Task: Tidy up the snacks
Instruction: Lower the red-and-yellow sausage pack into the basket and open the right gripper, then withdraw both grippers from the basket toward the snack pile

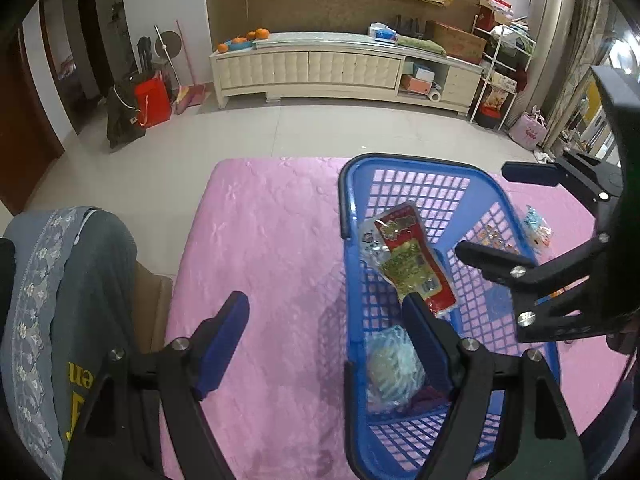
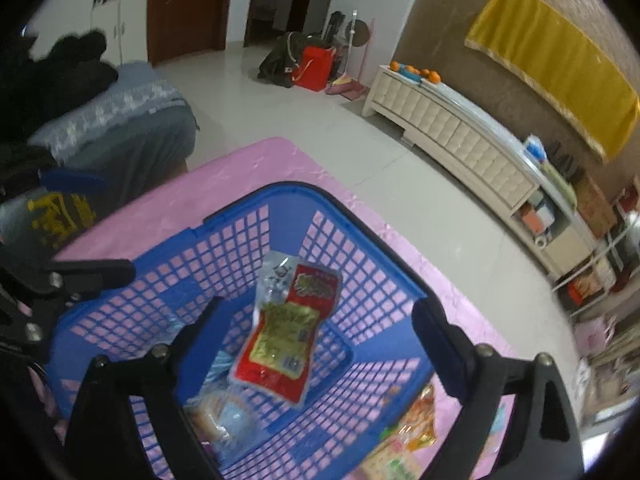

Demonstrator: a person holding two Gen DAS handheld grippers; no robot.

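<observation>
The left tool point(image 1: 326, 344) hangs with its fingers spread apart over the pink tabletop point(image 1: 260, 248), its right finger hiding part of the blue basket point(image 1: 404, 164) near the right edge. In the basket a red snack packet point(image 2: 282, 334) lies over a blurred pale wrapped snack point(image 2: 228, 412). The right tool point(image 2: 320, 336) hovers above it, fingers apart and holding nothing; other snack packets point(image 2: 416, 428) beyond the basket's right wall are partly cut off.

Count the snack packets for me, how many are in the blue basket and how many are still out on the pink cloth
In the basket: 2, a red packet and a pale wrapped snack.
On the cloth, outside the basket: 2, an orange packet and a light blue one.
Total: 4 that I can make out.
</observation>
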